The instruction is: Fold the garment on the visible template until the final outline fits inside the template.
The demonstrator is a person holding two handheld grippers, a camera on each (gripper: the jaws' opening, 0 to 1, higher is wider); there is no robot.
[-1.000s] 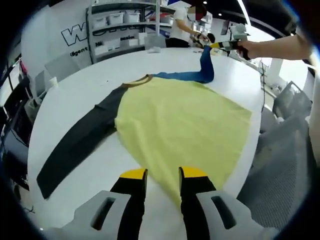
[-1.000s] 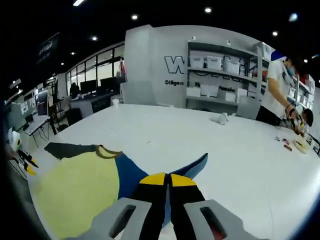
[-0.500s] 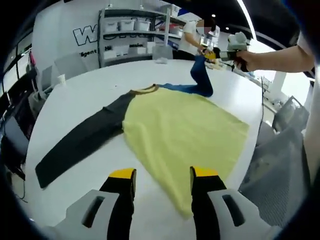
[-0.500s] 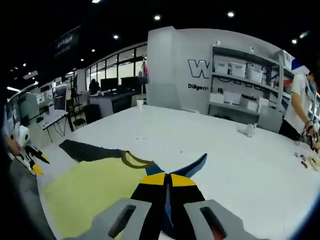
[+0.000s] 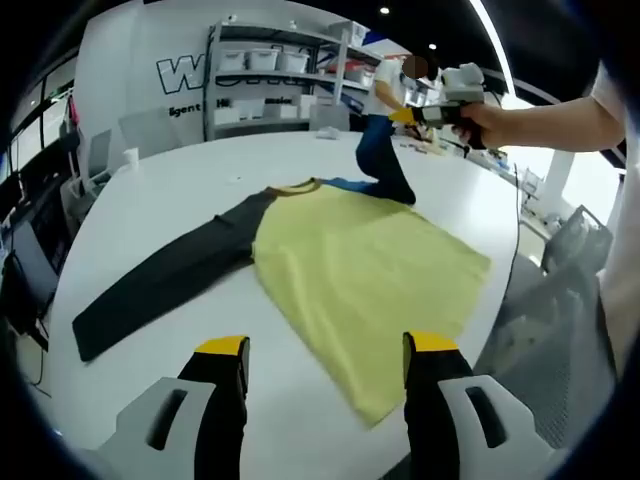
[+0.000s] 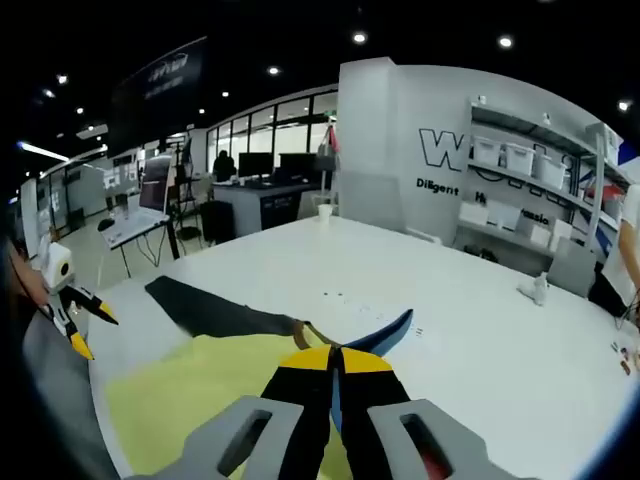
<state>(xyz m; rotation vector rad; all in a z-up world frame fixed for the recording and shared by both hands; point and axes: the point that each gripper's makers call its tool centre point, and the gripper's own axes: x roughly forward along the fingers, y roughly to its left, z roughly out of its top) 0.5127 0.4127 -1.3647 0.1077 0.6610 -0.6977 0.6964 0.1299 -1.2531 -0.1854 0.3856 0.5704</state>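
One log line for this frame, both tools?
left tool: open, empty | right tool: shut on blue sleeve, lifted | shirt: flat on table

Even brightness is cast by round ceiling spotlights [image 6: 361, 38]; window glare is seen at right, edges are bent and softly blurred.

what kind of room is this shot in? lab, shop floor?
Probably an open-plan office or lab workspace, not a shop floor. A large white table holds the garment, shelving with storage bins stands against a wall with large lettering, and desks with monitors sit by the windows.
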